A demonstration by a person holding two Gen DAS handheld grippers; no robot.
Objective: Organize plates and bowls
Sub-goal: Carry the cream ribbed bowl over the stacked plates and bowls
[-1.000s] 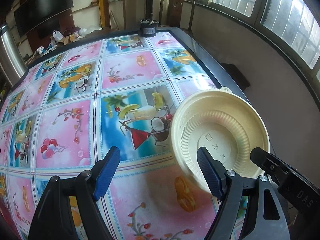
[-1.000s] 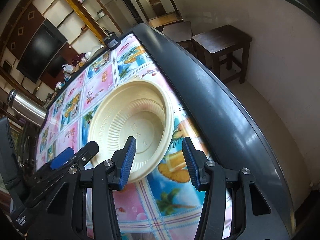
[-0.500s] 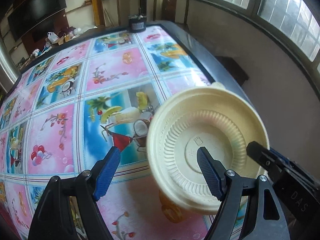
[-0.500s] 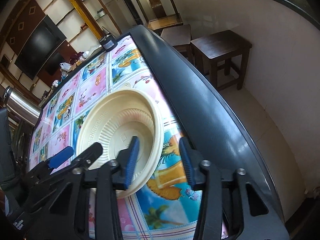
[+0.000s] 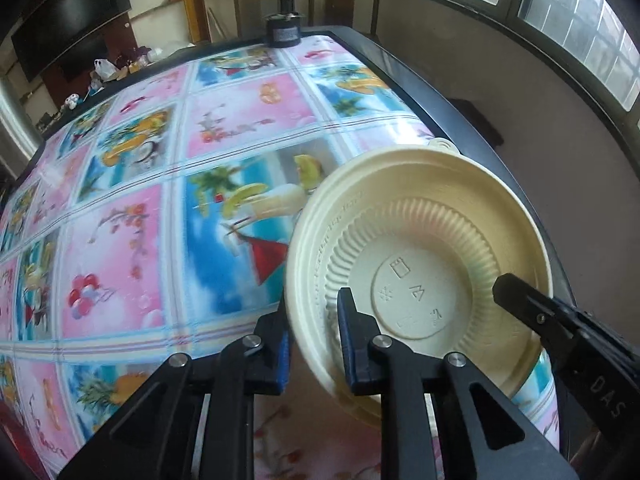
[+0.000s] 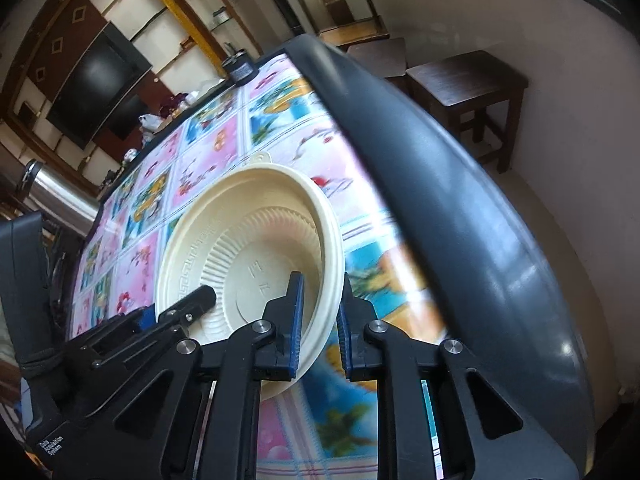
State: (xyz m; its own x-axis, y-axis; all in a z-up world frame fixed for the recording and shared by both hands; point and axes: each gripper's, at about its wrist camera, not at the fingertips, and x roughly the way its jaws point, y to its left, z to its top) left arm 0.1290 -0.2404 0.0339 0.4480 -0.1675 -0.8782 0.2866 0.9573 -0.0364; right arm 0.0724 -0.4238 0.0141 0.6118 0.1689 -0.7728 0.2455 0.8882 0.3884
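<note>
Both grippers clamp one cream bowl: left gripper (image 5: pixel 314 344) pinches its near-left rim, lower centre of the left wrist view; right gripper (image 6: pixel 320 320) pinches the rim's other side, lower centre of the right wrist view. Bowl (image 5: pixel 420 272) sits lower right in the left view, tilted, near the bench's right edge; whether it touches the cloth, cannot tell. Bowl holds nothing; ribbed inner wall, embossed marks on the base, not readable. A small ridged tab sticks out at its far rim. Right gripper body reads "DAS" in the left view; left gripper body reads "Data Acquisition System" in the right view. Bench (image 5: pixel 460 120) carries a fruit-print cloth. One black round device (image 5: pixel 284 32) at the far edge, top centre.
</note>
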